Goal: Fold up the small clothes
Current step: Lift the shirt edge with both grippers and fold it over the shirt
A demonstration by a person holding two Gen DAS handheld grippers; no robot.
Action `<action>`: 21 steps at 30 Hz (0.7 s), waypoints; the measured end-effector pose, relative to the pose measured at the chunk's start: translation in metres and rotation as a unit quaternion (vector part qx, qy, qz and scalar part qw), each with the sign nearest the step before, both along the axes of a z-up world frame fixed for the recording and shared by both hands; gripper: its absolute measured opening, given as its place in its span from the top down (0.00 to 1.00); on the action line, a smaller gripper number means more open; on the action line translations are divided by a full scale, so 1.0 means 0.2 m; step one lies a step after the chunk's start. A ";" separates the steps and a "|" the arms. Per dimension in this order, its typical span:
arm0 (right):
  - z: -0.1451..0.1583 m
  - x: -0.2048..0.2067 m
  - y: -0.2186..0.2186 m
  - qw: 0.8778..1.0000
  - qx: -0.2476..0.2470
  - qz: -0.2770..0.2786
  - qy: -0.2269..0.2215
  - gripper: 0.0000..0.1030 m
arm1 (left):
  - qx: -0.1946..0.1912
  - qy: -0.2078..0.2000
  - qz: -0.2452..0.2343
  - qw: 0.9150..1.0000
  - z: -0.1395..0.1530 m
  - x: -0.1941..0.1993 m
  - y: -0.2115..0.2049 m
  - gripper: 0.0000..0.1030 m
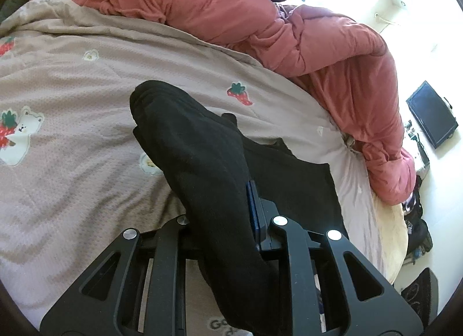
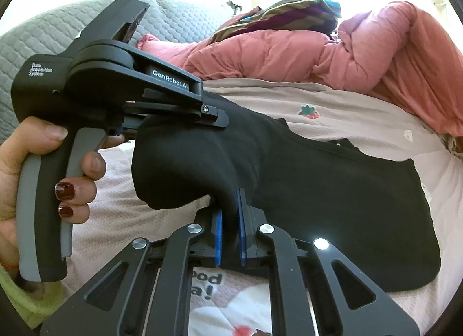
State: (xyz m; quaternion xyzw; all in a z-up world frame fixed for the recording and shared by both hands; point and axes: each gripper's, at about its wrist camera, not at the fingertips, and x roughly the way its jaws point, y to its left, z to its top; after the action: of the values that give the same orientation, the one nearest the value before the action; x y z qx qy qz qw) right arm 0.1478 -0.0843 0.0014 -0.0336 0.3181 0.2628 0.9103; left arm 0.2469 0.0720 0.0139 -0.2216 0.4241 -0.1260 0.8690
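Observation:
A black garment [image 2: 332, 197] lies on a beige bedspread [image 2: 332, 104] printed with strawberries and bears. My right gripper [image 2: 230, 220] is shut on a raised fold of its near edge, between blue pads [image 2: 241, 220]. My left gripper [image 2: 202, 116] comes in from the left in the right wrist view and is shut on another lifted part of the same garment. In the left wrist view the black garment [image 1: 202, 156] drapes over my left gripper [image 1: 249, 205] and hides one finger; a blue pad [image 1: 254, 211] shows beside it.
A pink quilt [image 1: 260, 23] is bunched along the far side of the bed, with a striped cloth [image 2: 283, 14] on top. A grey quilted headboard [image 2: 58, 34] stands at the left. A dark screen [image 1: 431, 113] and clutter lie on the floor beyond the bed's right edge.

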 end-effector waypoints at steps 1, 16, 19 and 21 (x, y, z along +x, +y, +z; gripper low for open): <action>0.00 0.00 -0.01 1.000 0.003 -0.002 0.001 0.93 | -0.002 0.001 0.001 1.000 0.01 0.00 -0.02 0.88; 0.03 -0.03 -0.38 0.996 0.067 -0.055 0.010 0.93 | 0.029 0.005 -0.015 0.999 0.15 0.00 -0.41 0.88; 0.03 -0.02 -0.46 0.995 0.078 -0.065 0.013 0.93 | 0.035 0.010 -0.023 0.999 0.16 0.02 -0.50 0.88; 0.02 -0.01 -0.53 0.994 0.085 -0.074 0.015 0.93 | 0.038 0.015 -0.028 0.999 0.16 0.03 -0.58 0.88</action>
State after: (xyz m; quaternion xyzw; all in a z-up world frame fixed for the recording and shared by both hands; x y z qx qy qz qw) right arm 0.1452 -0.1893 0.0057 0.0710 0.3102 0.2214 0.9218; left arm 0.2536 -0.0437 0.0455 -0.1787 0.4474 -0.1305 0.8665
